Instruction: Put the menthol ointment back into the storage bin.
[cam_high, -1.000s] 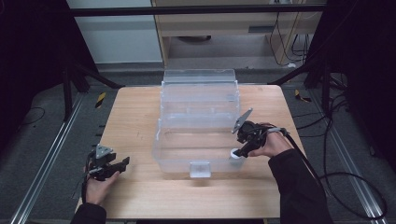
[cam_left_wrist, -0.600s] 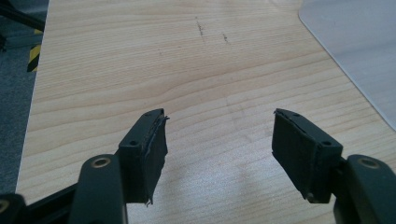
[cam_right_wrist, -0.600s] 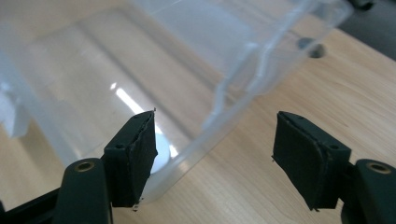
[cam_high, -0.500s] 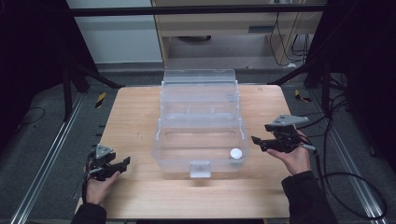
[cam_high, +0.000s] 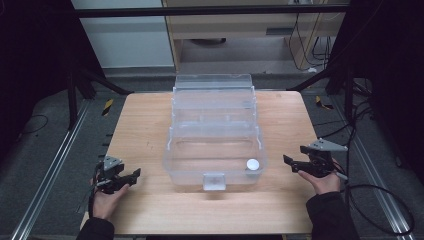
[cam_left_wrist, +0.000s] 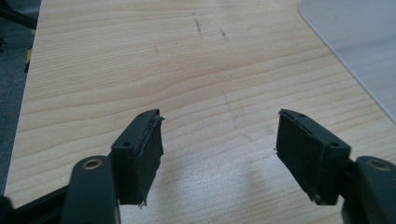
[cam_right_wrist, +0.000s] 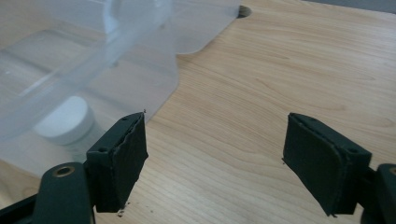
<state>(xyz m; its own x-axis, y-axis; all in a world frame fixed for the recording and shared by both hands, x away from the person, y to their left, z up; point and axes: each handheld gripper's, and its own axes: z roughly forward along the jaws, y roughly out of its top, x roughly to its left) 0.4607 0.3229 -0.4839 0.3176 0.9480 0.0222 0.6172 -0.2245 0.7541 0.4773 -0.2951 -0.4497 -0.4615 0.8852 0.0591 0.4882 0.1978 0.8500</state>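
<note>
White-capped jar (cam_high: 253, 165) standing in the near right corner of the clear plastic box (cam_high: 215, 150), which sits at the middle of the table (cam_high: 145, 125) with its hinged lid (cam_high: 212, 87) thrown back toward the far edge. In the right gripper view the jar (cam_right_wrist: 65, 123) appears upright behind the box wall (cam_right_wrist: 93, 70), touching nothing but the box floor. Right gripper (cam_high: 292, 164), a second ago down inside the box at the jar, has since let go and drawn out; it now hovers near the table's right edge, well apart from the box, jaws spread wide and empty (cam_right_wrist: 212, 158). Left gripper (cam_high: 131, 176) remains by the near left corner, unmoved, jaws likewise wide apart with nothing between them (cam_left_wrist: 219, 154). Placement of the jar therefore looks complete; closing the lid would be the likely remaining step.
</note>
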